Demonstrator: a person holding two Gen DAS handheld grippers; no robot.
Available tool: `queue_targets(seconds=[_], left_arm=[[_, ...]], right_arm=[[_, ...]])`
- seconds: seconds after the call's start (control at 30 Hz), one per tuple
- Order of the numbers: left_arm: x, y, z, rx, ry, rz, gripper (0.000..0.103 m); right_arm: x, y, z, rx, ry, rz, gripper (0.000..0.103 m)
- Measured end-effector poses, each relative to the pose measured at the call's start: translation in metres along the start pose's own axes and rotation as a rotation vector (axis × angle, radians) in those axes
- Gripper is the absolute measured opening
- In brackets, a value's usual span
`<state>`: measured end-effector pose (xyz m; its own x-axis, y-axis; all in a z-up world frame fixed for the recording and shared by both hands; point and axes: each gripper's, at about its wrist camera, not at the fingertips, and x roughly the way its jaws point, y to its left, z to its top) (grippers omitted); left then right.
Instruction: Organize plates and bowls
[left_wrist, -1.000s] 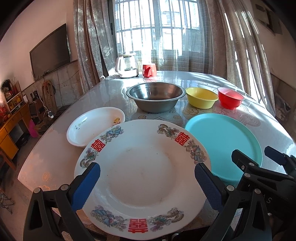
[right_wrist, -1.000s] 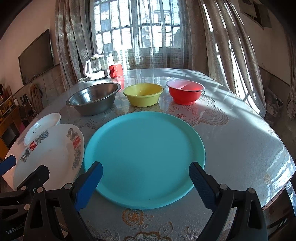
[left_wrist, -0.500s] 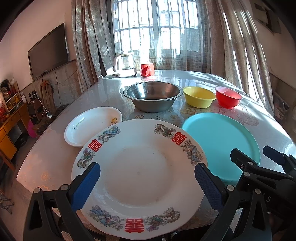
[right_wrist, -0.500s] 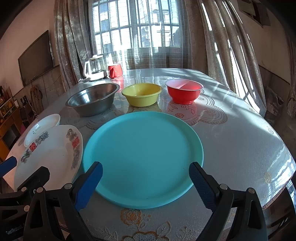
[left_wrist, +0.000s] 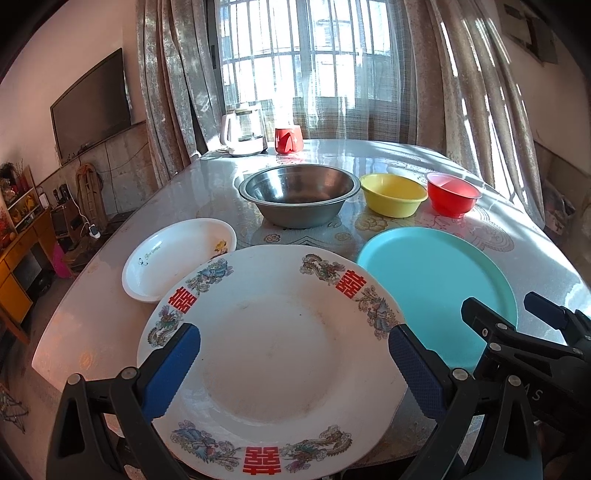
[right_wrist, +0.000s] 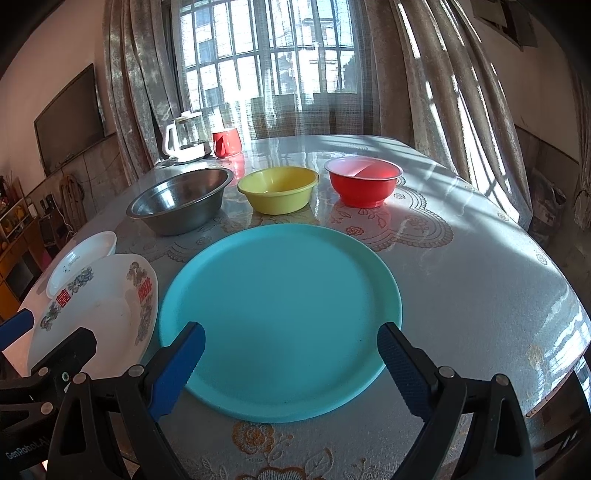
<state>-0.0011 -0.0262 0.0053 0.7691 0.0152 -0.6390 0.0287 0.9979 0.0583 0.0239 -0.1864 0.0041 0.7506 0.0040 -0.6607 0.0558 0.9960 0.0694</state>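
A large white plate with red characters (left_wrist: 273, 350) lies at the table's near edge, under my open left gripper (left_wrist: 291, 365). It also shows in the right wrist view (right_wrist: 103, 314). A teal plate (right_wrist: 280, 317) lies to its right, in front of my open right gripper (right_wrist: 290, 365); the left wrist view shows the teal plate (left_wrist: 432, 280) too. A small white dish (left_wrist: 173, 254) sits at the left. Behind stand a steel bowl (left_wrist: 299, 199), a yellow bowl (left_wrist: 393, 199) and a red bowl (left_wrist: 452, 197). Both grippers are empty.
A white kettle (left_wrist: 243, 134) and a red mug (left_wrist: 288, 139) stand at the table's far edge by the curtained window. The round table (right_wrist: 480, 266) has a patterned cover. A cabinet and TV are at the left.
Both grippers have pulled back slightly and risen a little, so the plates sit a bit farther ahead. Nothing on the table has moved.
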Motion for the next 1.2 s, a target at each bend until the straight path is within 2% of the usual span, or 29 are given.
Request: queue_targets(seconds=[0.93, 1.2], left_arm=[[0.015, -0.019, 0.017, 0.071, 0.021, -0.045, 0.103], [0.02, -0.029, 0.026, 0.132, 0.04, -0.124, 0.102]], right_arm=[[0.012, -0.03, 0.004, 0.073, 0.015, -0.025, 0.096], [0.015, -0.042, 0.004, 0.1, 0.024, -0.046, 0.096]])
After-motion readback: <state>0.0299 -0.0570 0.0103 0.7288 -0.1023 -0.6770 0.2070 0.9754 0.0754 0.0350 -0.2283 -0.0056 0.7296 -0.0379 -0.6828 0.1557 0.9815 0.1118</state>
